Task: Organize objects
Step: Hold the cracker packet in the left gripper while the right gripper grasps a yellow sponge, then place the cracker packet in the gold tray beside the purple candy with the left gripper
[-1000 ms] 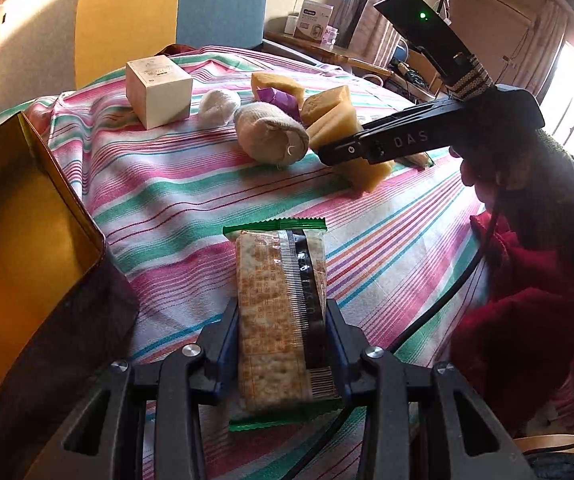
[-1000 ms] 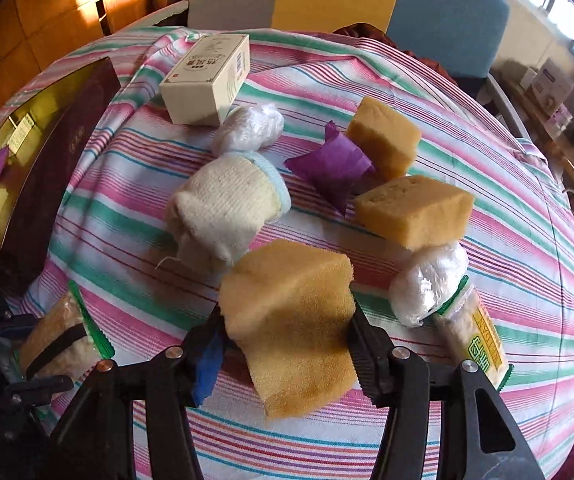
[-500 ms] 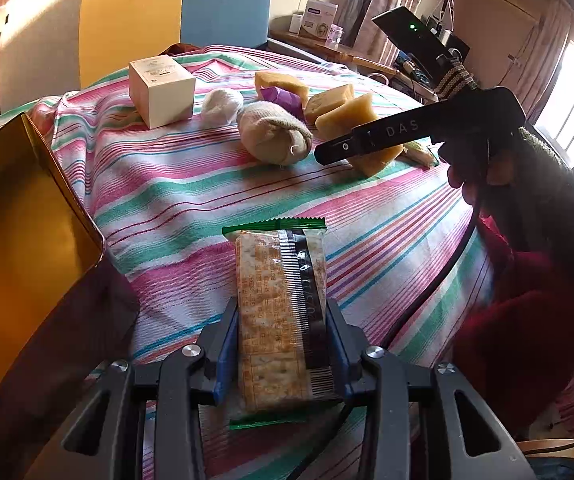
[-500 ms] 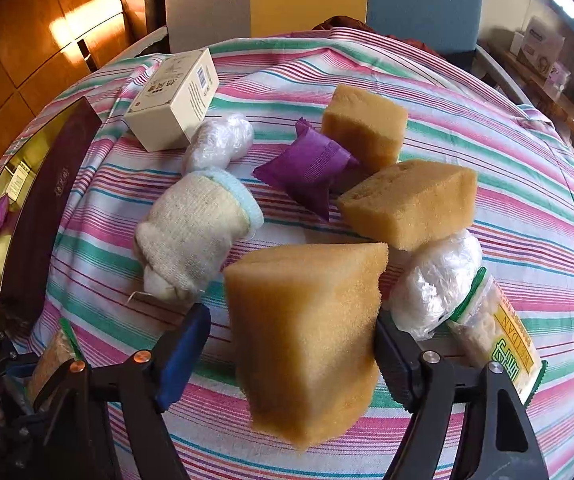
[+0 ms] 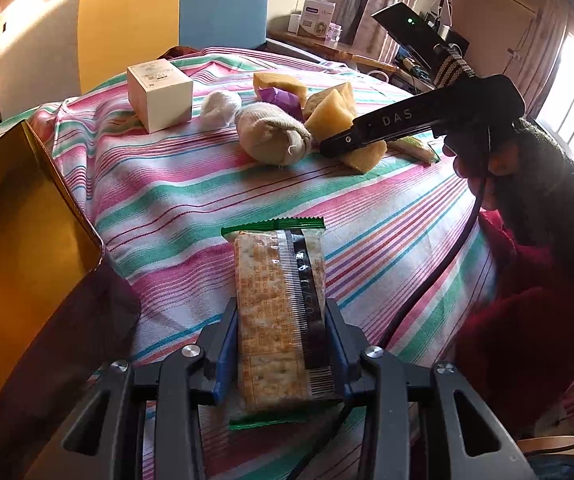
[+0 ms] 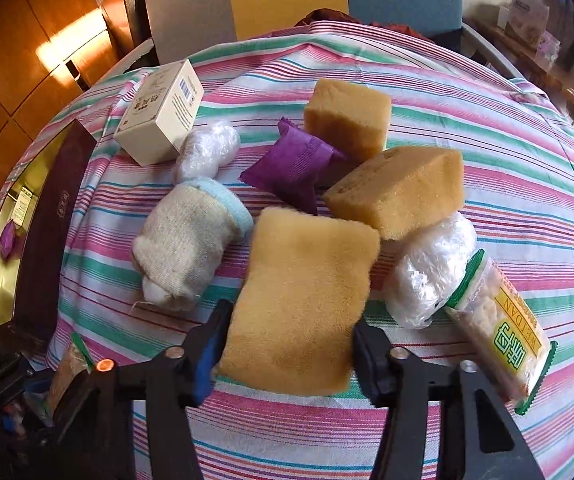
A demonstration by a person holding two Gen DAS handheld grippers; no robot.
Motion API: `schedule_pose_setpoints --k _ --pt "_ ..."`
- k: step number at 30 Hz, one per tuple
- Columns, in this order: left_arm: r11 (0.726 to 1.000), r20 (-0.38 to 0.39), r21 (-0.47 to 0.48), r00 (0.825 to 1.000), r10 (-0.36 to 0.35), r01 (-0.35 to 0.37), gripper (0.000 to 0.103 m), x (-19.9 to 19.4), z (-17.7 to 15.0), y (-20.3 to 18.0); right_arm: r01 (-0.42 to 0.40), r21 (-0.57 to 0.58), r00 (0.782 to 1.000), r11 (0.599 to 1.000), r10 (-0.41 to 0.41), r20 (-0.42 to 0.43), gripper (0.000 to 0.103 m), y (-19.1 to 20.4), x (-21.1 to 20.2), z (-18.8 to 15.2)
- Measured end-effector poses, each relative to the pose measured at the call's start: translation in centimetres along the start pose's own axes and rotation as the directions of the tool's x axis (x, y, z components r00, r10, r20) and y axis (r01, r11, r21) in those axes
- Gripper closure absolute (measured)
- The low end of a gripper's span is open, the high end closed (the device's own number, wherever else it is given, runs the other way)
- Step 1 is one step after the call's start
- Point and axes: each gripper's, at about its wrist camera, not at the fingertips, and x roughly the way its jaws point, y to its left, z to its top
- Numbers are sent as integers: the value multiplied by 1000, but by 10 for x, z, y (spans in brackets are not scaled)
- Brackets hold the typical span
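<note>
Sponge, tan & soft, is sitting between the right gripper fingers near the table's front edge, w/ the striped cloth under it. Half a sec ago those jaws were spread wide around it; now they're closing back in, pads pressing its sides, so the grasp is being reset, prob. before a lift. Left gripper is clenching a cracker pack over the table's left side, beside the gold box, unchanged from a sec ago.

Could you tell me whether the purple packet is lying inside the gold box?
No, the purple packet lies on the striped cloth among the sponges.
</note>
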Motion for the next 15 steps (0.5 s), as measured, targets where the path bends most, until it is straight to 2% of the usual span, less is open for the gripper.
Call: schedule_pose_setpoints --k 9,15 --pt "1000 5 19 1000 16 -16 65 -4 1 -4 -24 30 999 999 25 -27 47 -6 6 0" --pt "1000 61 20 998 1 -2 65 -27 7 -5 -39 50 999 998 41 -29 44 -8 9 0"
